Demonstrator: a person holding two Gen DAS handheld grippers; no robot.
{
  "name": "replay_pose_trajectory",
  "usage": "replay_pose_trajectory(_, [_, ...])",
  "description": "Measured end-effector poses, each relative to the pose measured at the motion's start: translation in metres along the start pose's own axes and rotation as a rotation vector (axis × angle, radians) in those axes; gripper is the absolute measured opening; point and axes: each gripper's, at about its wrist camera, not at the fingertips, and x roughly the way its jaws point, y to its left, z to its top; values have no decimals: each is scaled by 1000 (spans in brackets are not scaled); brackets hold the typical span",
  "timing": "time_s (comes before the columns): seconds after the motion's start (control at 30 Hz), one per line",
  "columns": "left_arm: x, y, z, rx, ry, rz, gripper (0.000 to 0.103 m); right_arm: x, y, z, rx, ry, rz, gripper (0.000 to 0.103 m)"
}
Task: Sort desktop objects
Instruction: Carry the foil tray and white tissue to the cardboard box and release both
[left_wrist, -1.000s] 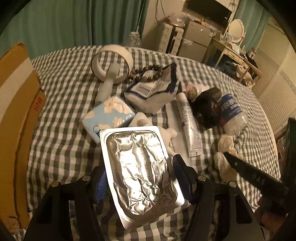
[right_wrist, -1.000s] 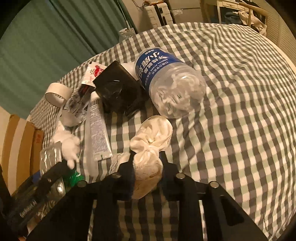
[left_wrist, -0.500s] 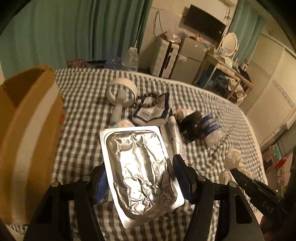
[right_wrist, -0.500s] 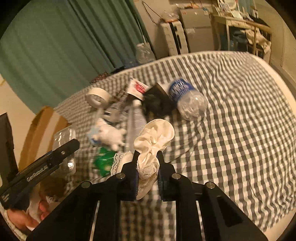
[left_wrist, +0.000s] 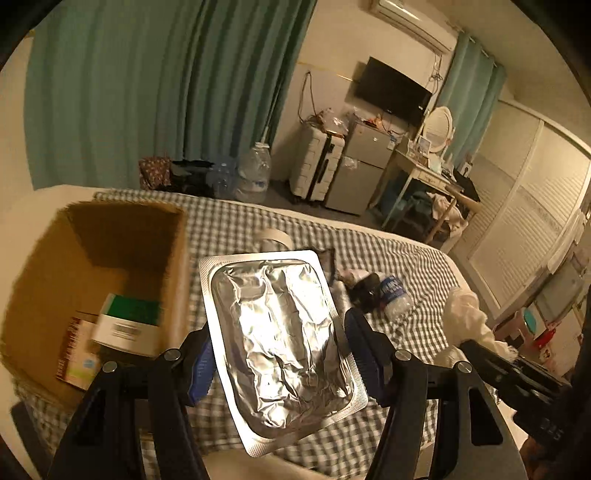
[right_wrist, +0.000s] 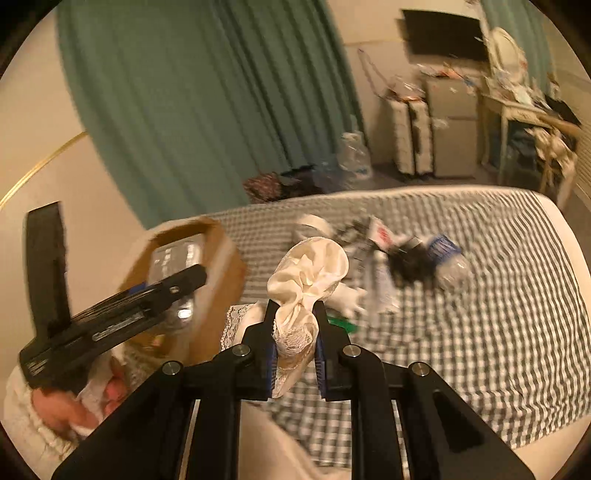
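While the checked cloth (left_wrist: 236, 225) is seen below, an open box (left_wrist: 92, 266) sits at its left end with a few cartons inside. Above the box's right edge, a foil pack (left_wrist: 277, 328) is clamped edgewise by the left gripper (left_wrist: 279, 358), jaws set wide; it is judged light, thin and crushable, best held by its flat rim. A scrunchie (right_wrist: 306, 280) is pinched in the right gripper (right_wrist: 294, 343), jaws narrow: soft, light, likely slippery satin.
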Motion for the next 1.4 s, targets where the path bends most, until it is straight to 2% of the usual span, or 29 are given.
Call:
replay_pose_trajectory(0.17, [-32, 43, 28, 31, -49, 75, 66, 15, 51, 15, -65, 7, 66, 16])
replay_pose_trajectory(0.33, [-45, 94, 42, 24, -72, 137, 66, 43, 99, 25, -105, 45, 143, 16])
replay_pose_trajectory(0.47, [-34, 135, 35, -10, -40, 183, 66, 88, 129, 20, -121, 136, 195, 16])
replay_pose_trajectory(0.57, [-20, 159, 24, -40, -2, 192, 66, 122, 145, 11, -124, 199, 212, 18])
replay_pose_trajectory(0.7, [-2, 180, 10, -32, 52, 188, 66, 157, 161, -6, -128, 281, 240, 20])
replay_pose_trajectory(0.73, [2, 183, 8, -24, 67, 186, 67, 161, 163, -7, -128, 292, 239, 23])
replay_pose_trajectory(0.77, [6, 187, 6, -15, 83, 195, 68, 167, 166, -10, -129, 306, 235, 37])
replay_pose_trajectory(0.8, [8, 192, 6, -9, 92, 205, 72, 169, 167, -11, -127, 312, 230, 46])
replay_pose_trajectory(0.83, [11, 194, 5, -4, 101, 218, 82, 171, 166, -13, -125, 312, 220, 56])
replay_pose_trajectory(0.9, [13, 198, 4, -20, 100, 248, 93, 171, 166, -13, -130, 315, 207, 56])
replay_pose_trajectory(1.07, [23, 206, -4, -52, 150, 267, 93, 161, 159, -8, -140, 272, 161, 56])
replay_pose_trajectory(1.17, [19, 202, -6, -33, 138, 270, 93, 140, 151, -4, -163, 212, 118, 56])
replay_pose_trajectory(1.3, [3, 177, -4, 25, 89, 261, 93, 114, 133, 1, -187, 138, 56, 56])
replay_pose_trajectory(1.4, [-11, 147, -5, 55, 65, 218, 96, 93, 116, 9, -189, 80, -6, 56])
